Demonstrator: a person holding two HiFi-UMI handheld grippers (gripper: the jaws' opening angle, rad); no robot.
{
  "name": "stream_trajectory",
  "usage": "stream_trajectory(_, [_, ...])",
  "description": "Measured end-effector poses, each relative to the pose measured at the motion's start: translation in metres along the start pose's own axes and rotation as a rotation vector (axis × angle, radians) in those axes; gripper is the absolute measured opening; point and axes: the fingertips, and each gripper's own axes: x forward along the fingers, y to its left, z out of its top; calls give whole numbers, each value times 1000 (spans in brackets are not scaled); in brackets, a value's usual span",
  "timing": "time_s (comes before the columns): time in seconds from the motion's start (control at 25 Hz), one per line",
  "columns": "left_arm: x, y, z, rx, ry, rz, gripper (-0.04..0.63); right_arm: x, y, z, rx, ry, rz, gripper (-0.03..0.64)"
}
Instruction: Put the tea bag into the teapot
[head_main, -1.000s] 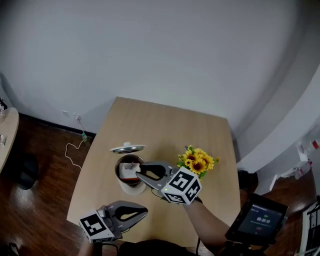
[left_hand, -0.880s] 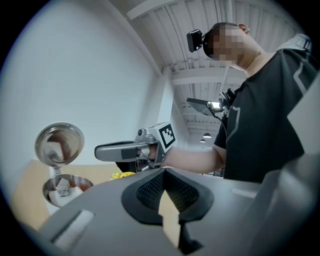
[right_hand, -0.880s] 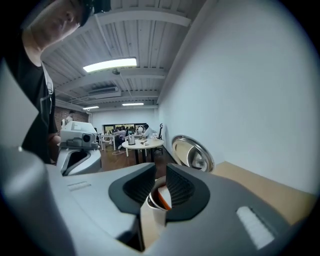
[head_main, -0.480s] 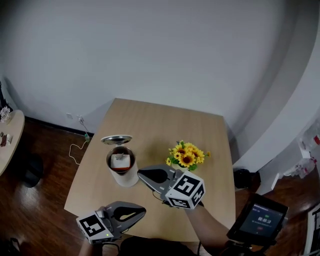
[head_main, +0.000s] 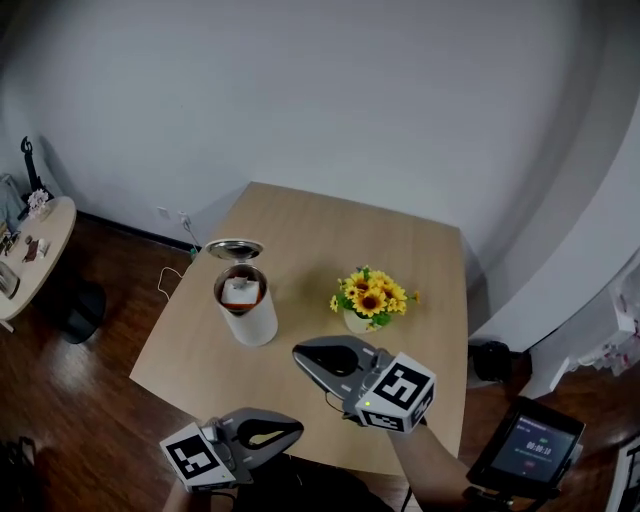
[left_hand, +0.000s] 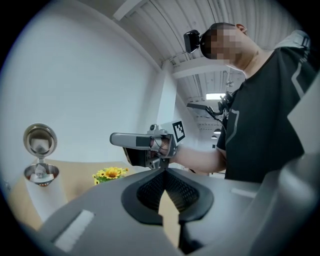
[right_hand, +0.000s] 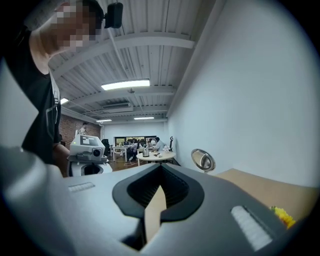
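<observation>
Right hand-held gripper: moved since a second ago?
Yes. The right hand-held gripper has pulled back from over the teapot toward the person. It is now clear of the teapot and nearer the person than the sunflowers.

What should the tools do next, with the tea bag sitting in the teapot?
Probably reach the right tool toward the lid to tip it shut. The tea bag already lies inside the teapot, the lid stands open, and that tool and the left tool are both shut and empty, apart from the pot.
</observation>
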Motion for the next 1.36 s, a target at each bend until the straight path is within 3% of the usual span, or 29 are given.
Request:
stream_trajectory(0.16, [-6,-19,3,3,-12,-17,5,-16,17,0,-16,2,-46,3])
stream_trajectory(0.4, [-15,-8,16,17,5,-52,5,-15,6,7,10,-25,-93,3])
stream_trajectory(1.36, [-42,-35,6,38,-17,-67,5,-4,42,14,-14,-56,-115,3])
